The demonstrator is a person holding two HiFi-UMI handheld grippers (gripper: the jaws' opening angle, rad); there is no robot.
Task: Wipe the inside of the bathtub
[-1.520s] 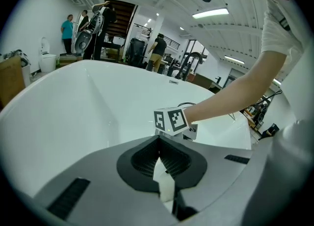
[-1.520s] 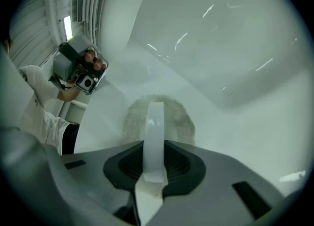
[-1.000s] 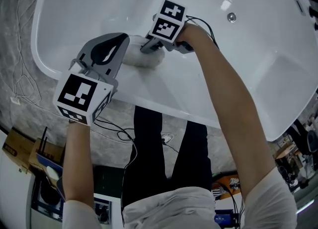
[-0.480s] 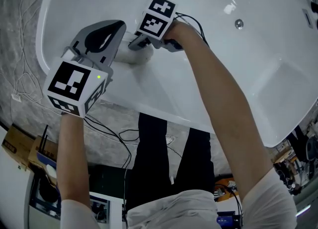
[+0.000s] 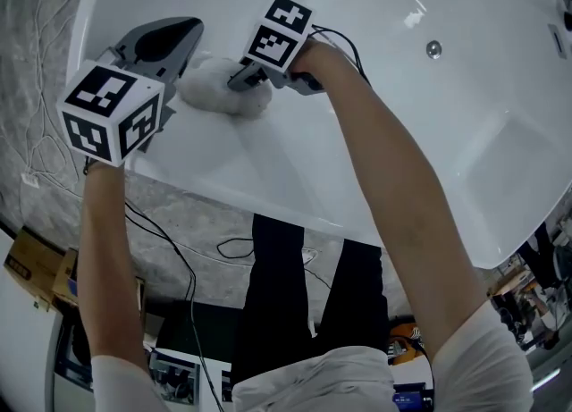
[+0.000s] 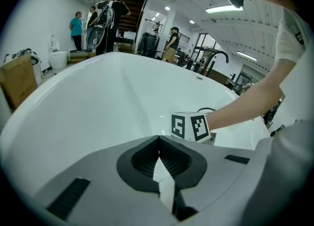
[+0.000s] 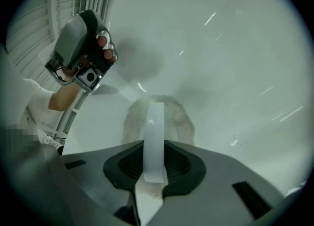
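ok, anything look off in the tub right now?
Nothing stands out. Right claw is shut on the strap of the white wiping pad, pressed to the bathtub wall; left claw shut and empty. No spills or damage visible.

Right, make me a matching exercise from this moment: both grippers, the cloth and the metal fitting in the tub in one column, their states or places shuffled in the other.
Column one:
1. left gripper
2. right gripper
3. fluffy white cloth
4. round metal fitting

Column two:
A. lies against the inner wall of the bathtub
B. shut, with nothing in it
C. bare, well away from both grippers
D. shut on the cloth

Pairs: 1-B, 2-D, 3-A, 4-C.
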